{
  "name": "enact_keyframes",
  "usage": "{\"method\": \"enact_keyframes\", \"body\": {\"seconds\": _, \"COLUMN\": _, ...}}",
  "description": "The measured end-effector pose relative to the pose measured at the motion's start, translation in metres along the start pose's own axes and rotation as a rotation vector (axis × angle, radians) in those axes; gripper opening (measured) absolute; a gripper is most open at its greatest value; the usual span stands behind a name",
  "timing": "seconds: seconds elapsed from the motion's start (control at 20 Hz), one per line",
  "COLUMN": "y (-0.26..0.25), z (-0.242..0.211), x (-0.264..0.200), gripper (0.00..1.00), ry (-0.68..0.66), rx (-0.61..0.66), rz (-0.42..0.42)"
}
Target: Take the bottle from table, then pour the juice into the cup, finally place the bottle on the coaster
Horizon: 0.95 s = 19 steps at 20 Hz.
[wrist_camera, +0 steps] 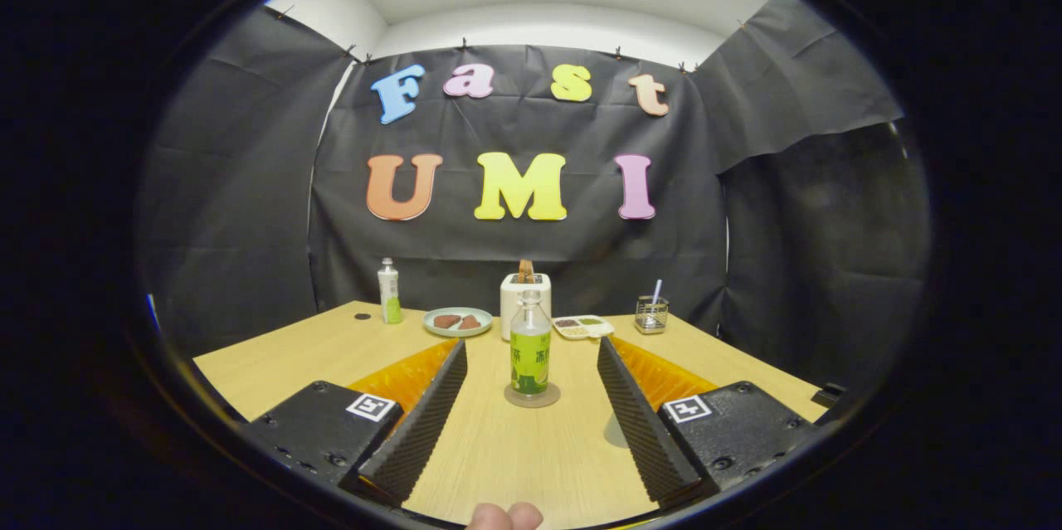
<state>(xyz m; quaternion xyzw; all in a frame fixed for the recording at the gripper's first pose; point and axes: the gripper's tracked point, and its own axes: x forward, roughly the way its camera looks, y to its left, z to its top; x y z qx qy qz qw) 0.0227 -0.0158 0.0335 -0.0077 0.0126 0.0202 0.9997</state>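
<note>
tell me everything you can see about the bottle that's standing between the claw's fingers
The bottle is small and clear, glass or plastic by its look, with a rounded shoulder, a short neck and a pale cap. A green label wraps its lower body. It stands upright on a round coaster on the wooden table, in front of a white toaster. The claw is open; its fingers flank the bottle on both sides with clear gaps, touching nothing. How much liquid it holds is hidden by the label.

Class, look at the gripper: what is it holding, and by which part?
Nothing. The gripper is open, its fingers apart either side of the bottle, which stands untouched on the coaster.
</note>
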Motion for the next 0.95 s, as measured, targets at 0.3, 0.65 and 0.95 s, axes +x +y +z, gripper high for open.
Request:
{"method": "enact_keyframes", "body": {"seconds": 0.3, "y": -0.006, "z": -0.001, "x": 0.000, "gripper": 1.00, "ry": 0.001, "rx": 0.012, "rz": -0.015}}
{"method": "enact_keyframes", "body": {"seconds": 0.65, "y": -0.011, "z": 0.000, "x": 0.002, "gripper": 1.00, "ry": 0.001, "rx": 0.011, "rz": -0.021}}
{"method": "enact_keyframes", "body": {"seconds": 0.95, "y": -0.013, "z": -0.001, "x": 0.003, "gripper": 1.00, "ry": -0.001, "rx": 0.018, "rz": -0.021}}
